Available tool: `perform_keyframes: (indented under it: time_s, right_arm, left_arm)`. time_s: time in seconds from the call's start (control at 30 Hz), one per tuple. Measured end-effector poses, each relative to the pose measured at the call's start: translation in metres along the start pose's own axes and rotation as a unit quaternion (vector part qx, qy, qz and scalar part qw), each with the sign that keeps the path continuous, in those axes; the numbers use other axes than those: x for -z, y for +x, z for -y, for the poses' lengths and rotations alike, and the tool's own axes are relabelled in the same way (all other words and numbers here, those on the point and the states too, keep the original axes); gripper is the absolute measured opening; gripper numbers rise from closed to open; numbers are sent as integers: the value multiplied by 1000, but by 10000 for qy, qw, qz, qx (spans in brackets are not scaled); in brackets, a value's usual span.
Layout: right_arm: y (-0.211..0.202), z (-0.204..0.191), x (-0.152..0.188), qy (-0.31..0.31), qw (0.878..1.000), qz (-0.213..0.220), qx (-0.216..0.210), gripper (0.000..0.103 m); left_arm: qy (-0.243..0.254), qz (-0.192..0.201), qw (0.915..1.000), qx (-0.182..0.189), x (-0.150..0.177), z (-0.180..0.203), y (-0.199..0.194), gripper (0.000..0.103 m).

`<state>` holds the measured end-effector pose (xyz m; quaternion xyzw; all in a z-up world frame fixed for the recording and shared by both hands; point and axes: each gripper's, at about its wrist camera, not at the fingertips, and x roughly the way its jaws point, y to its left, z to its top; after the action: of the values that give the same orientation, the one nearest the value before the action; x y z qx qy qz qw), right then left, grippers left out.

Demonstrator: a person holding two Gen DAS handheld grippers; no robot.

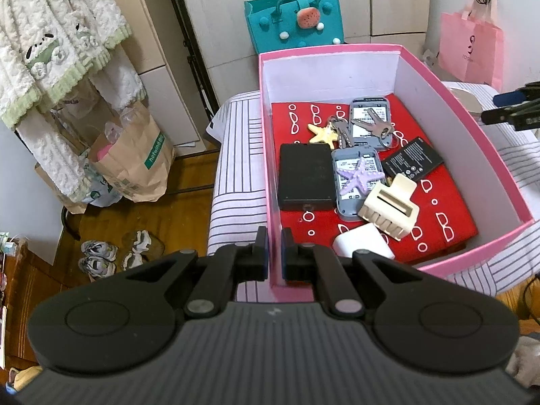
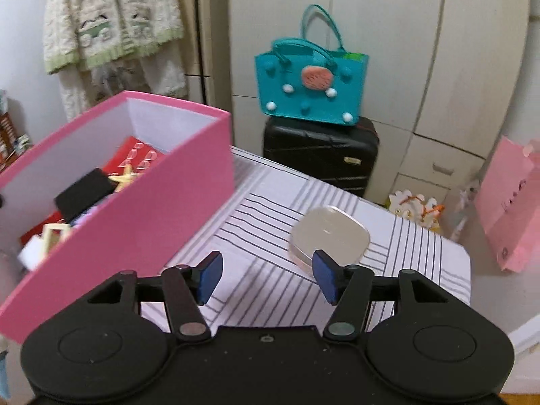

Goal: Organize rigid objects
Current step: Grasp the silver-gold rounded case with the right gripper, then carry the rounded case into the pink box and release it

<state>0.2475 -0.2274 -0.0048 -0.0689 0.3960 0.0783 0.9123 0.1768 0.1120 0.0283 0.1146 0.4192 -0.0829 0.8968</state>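
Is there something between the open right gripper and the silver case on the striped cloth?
Nothing visible. Only bare striped cloth lies between the right gripper and the silver case; the pink box stands aside.

Left tool (image 1: 275, 253) clamps the pink box (image 1: 472, 125) wall, clutter inside

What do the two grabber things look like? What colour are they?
Both are black plastic. The left gripper has a ribbed grey-black body, two round discs, silver rivets, angled link arms and dark blue pads. The right gripper has a smooth black body with the same discs, rivets and links, and brighter blue pads. No cables, sleeves or hands show.
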Motion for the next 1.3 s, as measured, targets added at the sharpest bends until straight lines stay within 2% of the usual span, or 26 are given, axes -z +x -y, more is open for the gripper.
perform_keyframes:
  time_s: [0.13,0.23,0.3,0.37,0.53,0.67,0.93,1.17,1.3]
  right_arm:
    - [20,10,12,281,9996,-54,49,68]
    - [26,17,21,429,9988,162,177,77]
    - [27,22,25,501,9981,308,207,87]
    - [29,26,26,490,9975,417,290,87]
    - [41,34,22,449,9972,357,481,87]
    - [54,40,18,546,9978,271,245,88]
    - [88,46,9,755,9958,216,471,91]
    - [90,52,8,879,9931,330,698,86]
    - [83,52,9,916,9946,90,482,86]
  left_arm:
    - [99,8,9999,85,1,2,-2,6]
    - [105,-7,9999,100,2,1,1,6]
    - [81,-26,9999,146,3,-2,3,6]
    - [63,-19,9998,166,3,-3,4,5]
    - [81,15,9999,144,4,-1,5,6]
    - [105,-2,9999,131,3,0,7,6]
    - [85,-21,9999,148,2,0,9,5]
    - [51,-51,9998,172,0,-1,14,6]
    - [52,-37,9998,187,0,-2,15,6]
